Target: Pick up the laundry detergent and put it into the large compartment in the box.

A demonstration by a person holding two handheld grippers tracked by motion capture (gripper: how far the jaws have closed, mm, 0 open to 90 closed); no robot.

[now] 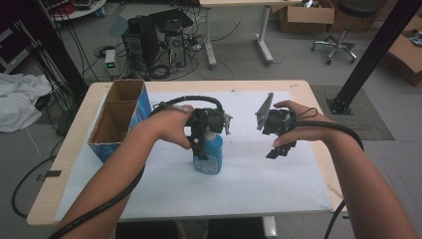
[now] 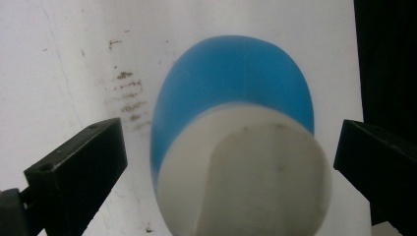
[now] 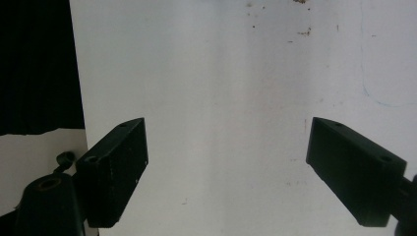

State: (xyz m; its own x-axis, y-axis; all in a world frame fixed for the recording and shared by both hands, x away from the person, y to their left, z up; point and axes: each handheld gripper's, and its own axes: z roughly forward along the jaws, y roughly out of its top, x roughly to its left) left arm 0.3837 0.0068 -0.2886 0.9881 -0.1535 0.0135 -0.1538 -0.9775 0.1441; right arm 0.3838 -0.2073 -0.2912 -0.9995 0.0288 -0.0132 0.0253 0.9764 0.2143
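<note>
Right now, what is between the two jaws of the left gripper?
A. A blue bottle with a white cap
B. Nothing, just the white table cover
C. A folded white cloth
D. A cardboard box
A. In the left gripper view the blue bottle with its white cap stands between the spread jaws of the left gripper, which do not touch it; the high view shows that gripper right above the bottle.

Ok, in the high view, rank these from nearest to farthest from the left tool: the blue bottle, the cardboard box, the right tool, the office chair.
1. Blue bottle: directly under the left tool, between its open jaws.
2. Right tool: to its right, over the white sheet.
3. Cardboard box: to its left, at the table's edge; close to the right tool's distance, so hard to call.
4. Office chair: far off on the floor, upper right.
</note>
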